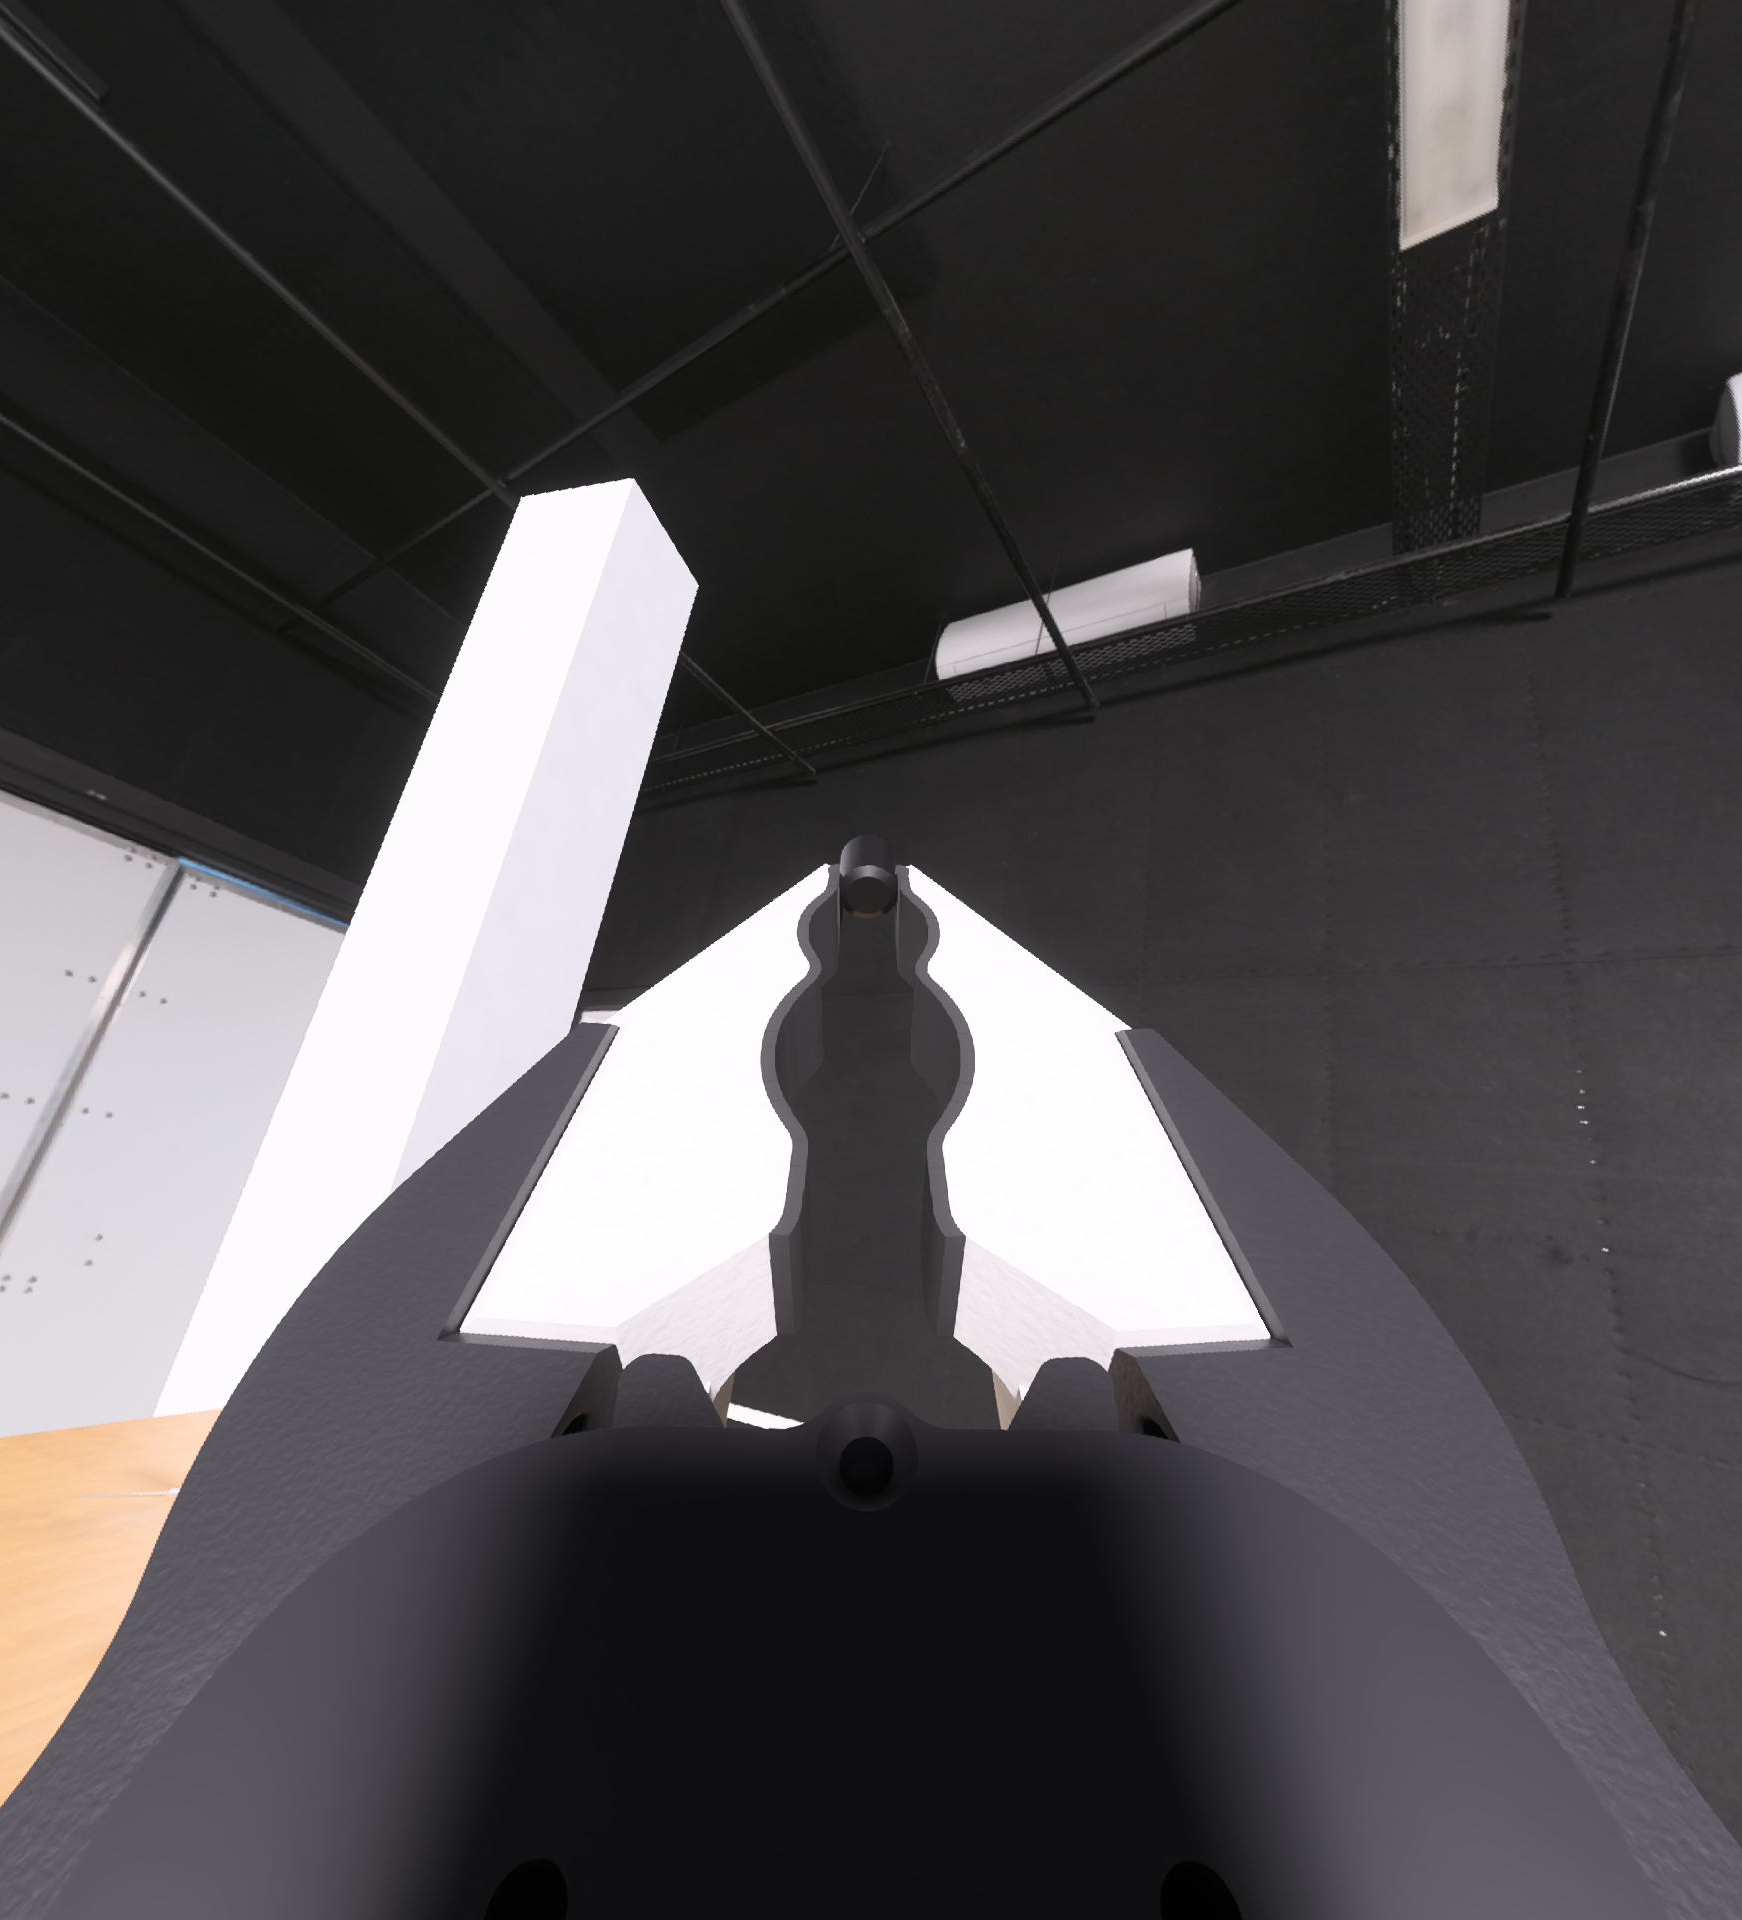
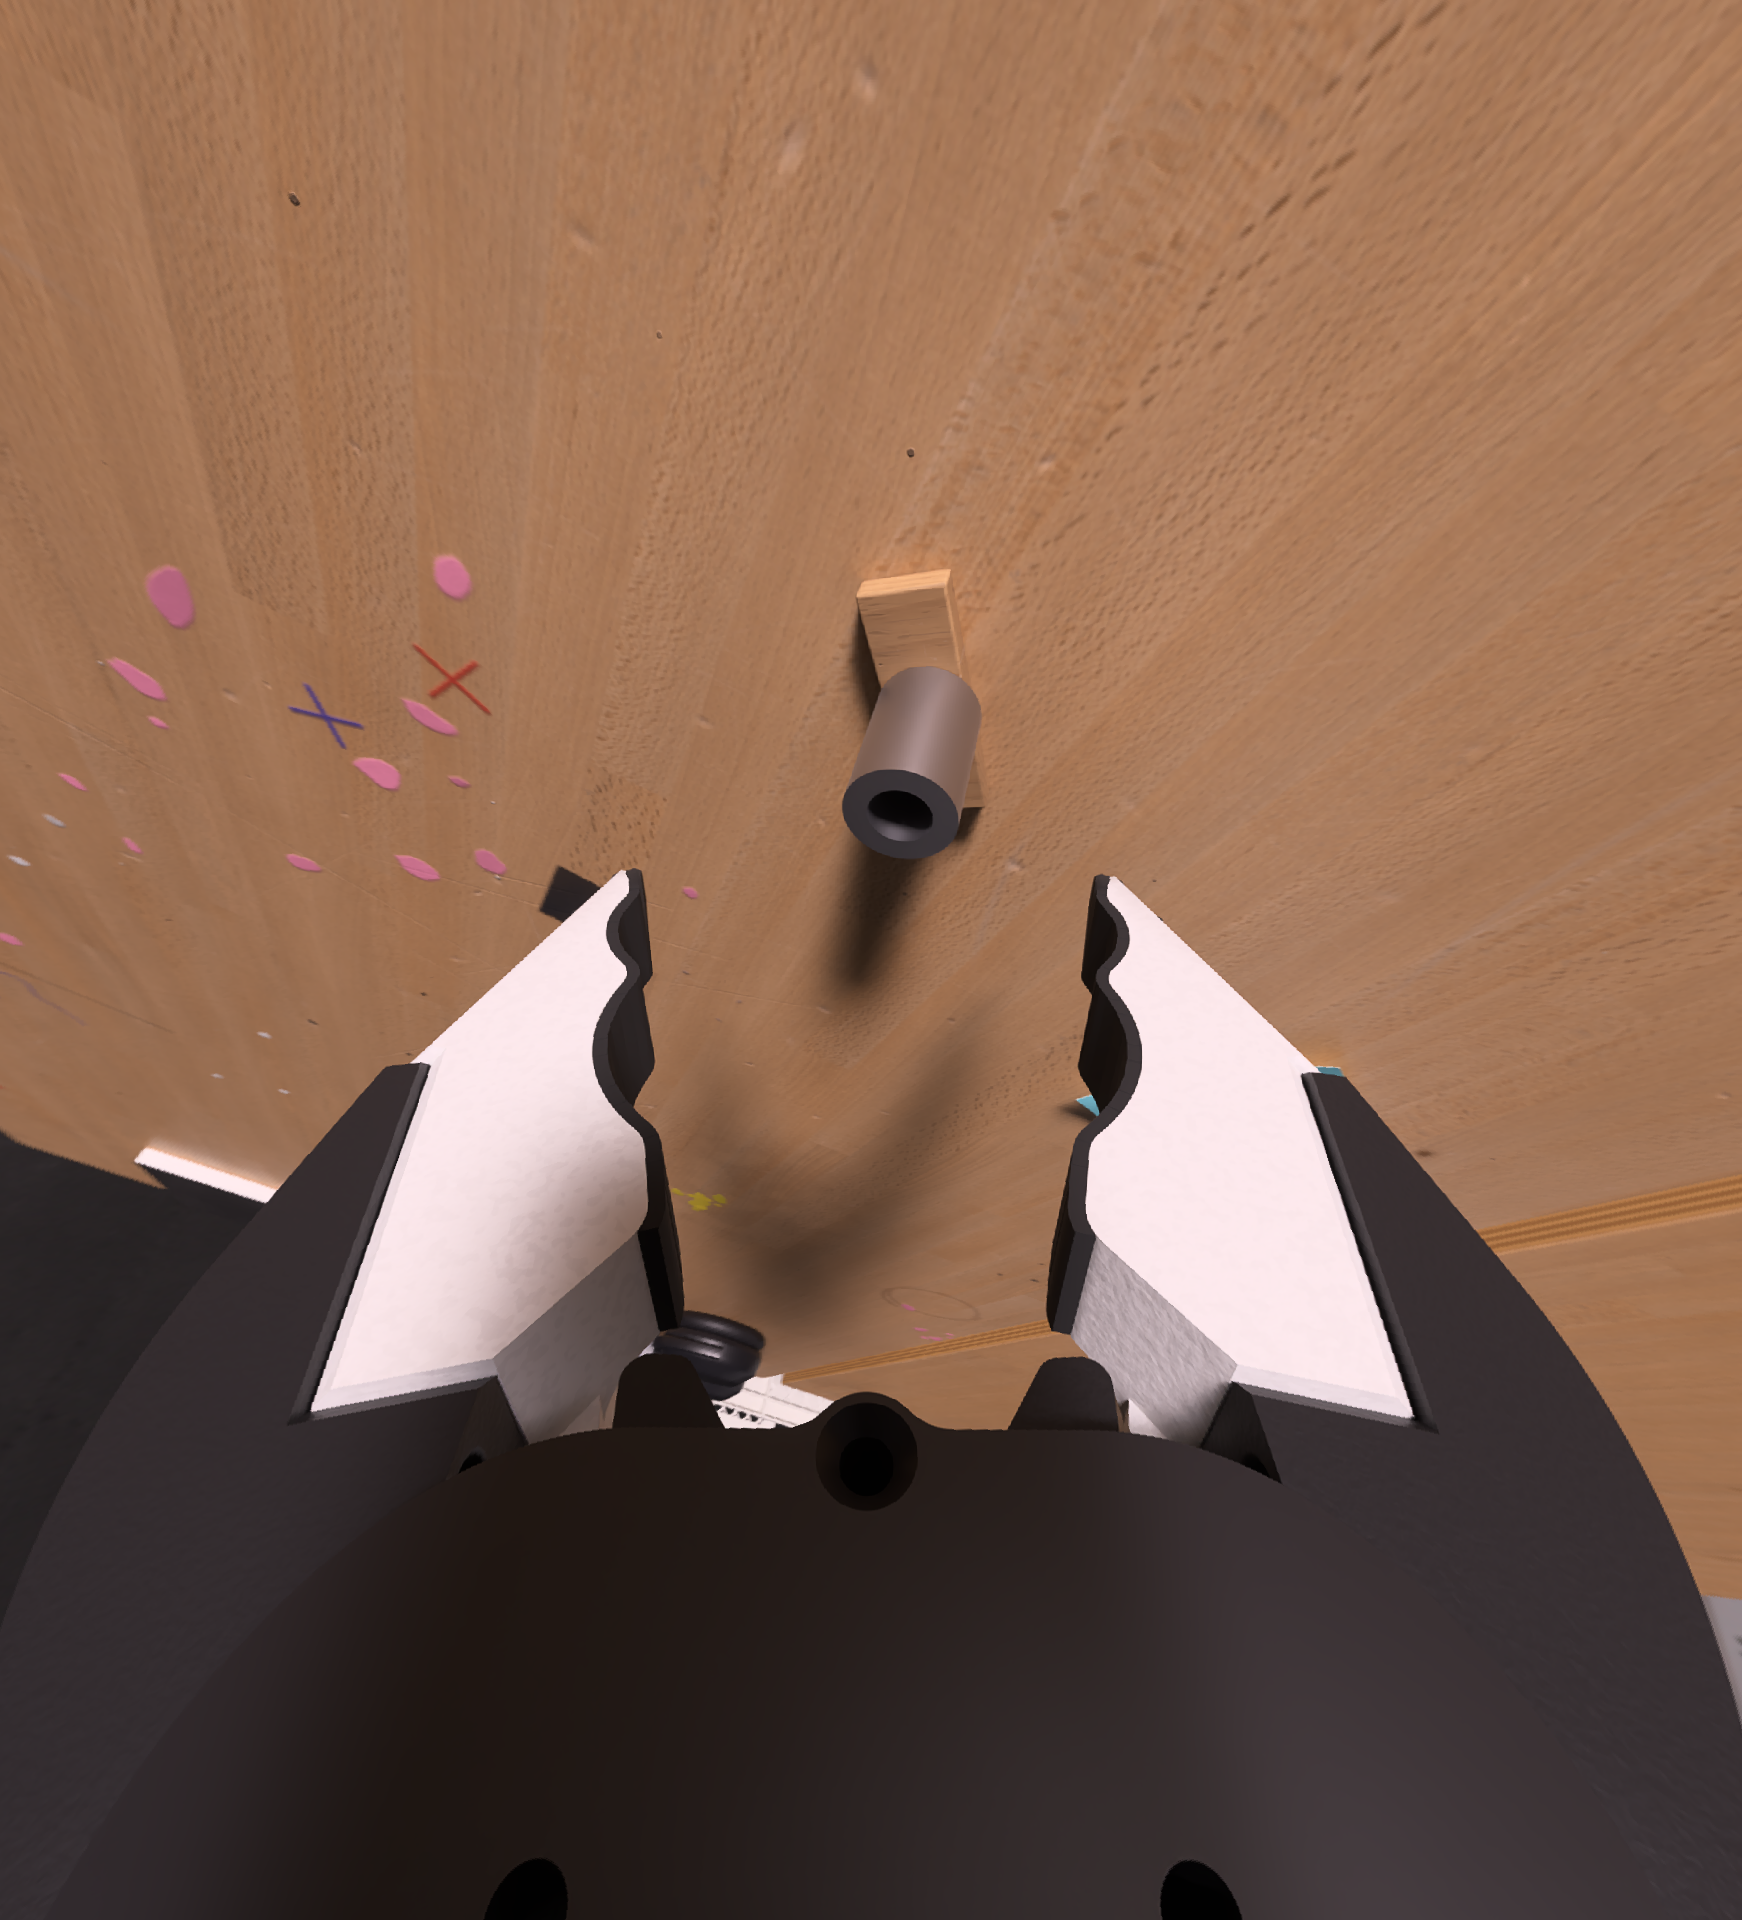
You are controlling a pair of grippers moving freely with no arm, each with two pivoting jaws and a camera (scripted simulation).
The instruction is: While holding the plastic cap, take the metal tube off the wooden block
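In the left wrist view my left gripper [image 1: 867,896] is shut on a small dark plastic cap [image 1: 866,871] pinched at its fingertips, raised and tilted up toward the dark ceiling. In the right wrist view a grey metal tube [image 2: 914,764] stands upright on a small light wooden block [image 2: 911,623] on the wooden table [image 2: 1262,520]. My right gripper [image 2: 867,894] is open and empty, looking down at the table. It hovers above the tube, whose open end lies just beyond the fingertips and between them.
Pink paint spots and a red and a blue cross [image 2: 389,696] mark the table left of the tube. The table edge [image 2: 1625,1205] runs near the right finger. A white pillar [image 1: 493,935] rises left of the left gripper.
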